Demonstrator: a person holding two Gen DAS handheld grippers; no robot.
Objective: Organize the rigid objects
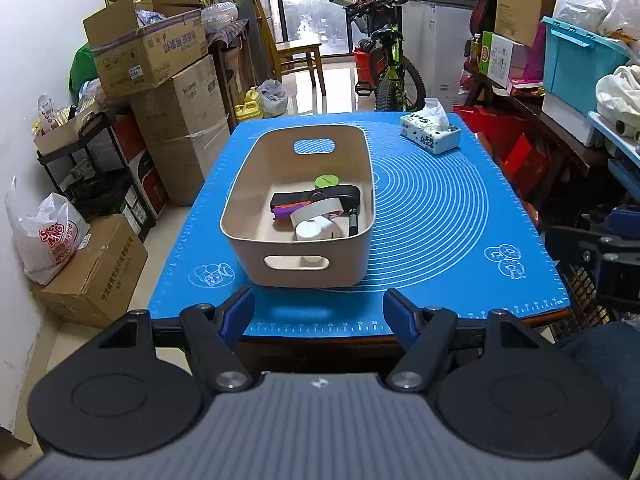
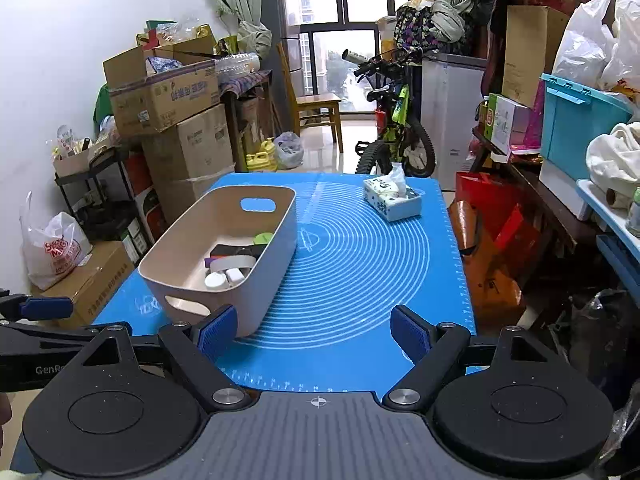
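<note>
Beige storage bin, stiff and probably light: take it by its handle slot. Your left gripper and right gripper gape empty.

Left claw jaws apart and empty, right claw spread wider, empty, both angled downward

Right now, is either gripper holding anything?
No. The left gripper and right gripper are both open and empty, above the blue mat.

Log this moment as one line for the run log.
left gripper: open, empty | right gripper: open, empty | bin: items inside | mat: tissue box only
</note>
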